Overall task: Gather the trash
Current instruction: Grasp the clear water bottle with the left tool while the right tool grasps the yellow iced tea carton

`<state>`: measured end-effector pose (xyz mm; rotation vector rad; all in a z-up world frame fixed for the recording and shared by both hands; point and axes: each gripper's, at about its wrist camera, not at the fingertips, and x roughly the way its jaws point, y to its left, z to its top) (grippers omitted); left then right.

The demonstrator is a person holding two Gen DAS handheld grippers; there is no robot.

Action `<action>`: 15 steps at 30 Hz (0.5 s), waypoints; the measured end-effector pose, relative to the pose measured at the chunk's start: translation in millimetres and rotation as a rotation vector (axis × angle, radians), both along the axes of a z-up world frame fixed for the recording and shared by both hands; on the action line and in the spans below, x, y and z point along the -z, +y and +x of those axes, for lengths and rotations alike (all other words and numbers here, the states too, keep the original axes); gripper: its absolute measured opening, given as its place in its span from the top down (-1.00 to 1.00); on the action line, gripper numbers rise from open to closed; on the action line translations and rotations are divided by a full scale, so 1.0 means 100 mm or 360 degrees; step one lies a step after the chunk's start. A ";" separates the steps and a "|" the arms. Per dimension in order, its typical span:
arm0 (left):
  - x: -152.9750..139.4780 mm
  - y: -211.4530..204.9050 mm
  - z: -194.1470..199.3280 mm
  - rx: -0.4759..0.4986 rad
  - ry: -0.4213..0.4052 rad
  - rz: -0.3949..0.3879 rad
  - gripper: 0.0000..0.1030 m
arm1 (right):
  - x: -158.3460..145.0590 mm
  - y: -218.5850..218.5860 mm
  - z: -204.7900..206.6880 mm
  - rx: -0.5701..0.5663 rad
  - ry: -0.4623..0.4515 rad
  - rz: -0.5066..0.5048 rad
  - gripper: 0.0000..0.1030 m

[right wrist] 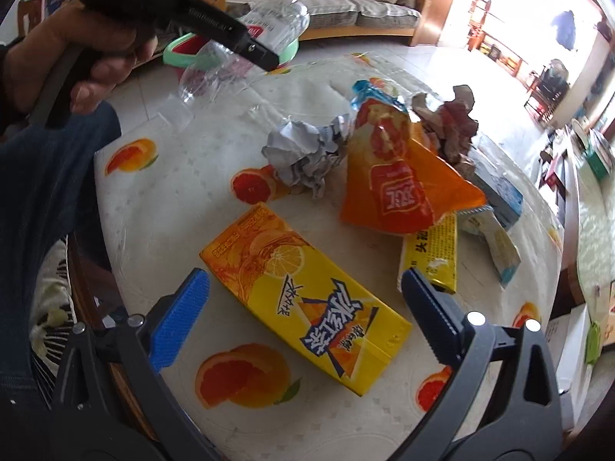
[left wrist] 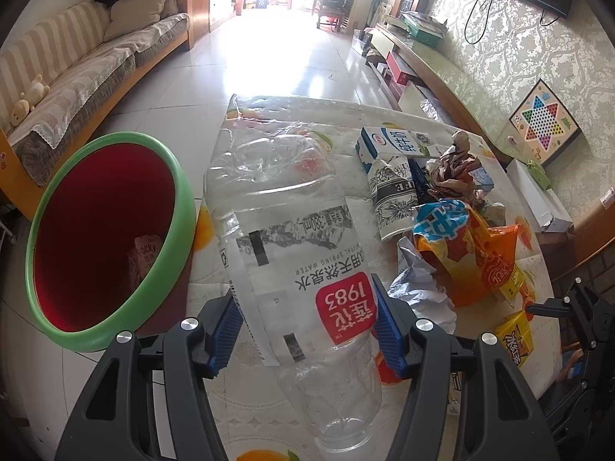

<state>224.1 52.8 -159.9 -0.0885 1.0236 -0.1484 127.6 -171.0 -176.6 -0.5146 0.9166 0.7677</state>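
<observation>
Clear plastic bottle [left wrist: 296, 269] squeezed between blue pads [left wrist: 226, 330] of left gripper [left wrist: 307, 330], held above table [left wrist: 215, 403]. Green bin [left wrist: 111, 322] with red inside at 9 o'clock from bottle, seen well only in left view. Right view alone shows yellow drink carton [right wrist: 307, 303] flat on table, between wide-apart jaws of right gripper [right wrist: 303, 288], pads not touching it. Orange snack bag [right wrist: 399, 188] at 1 o'clock from carton.
</observation>
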 end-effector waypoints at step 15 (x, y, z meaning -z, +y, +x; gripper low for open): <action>-0.09 0.04 -0.06 0.0025 -0.0041 -0.0037 -0.13 | 0.33 0.20 0.06 -0.0023 0.0138 -0.0129 -0.75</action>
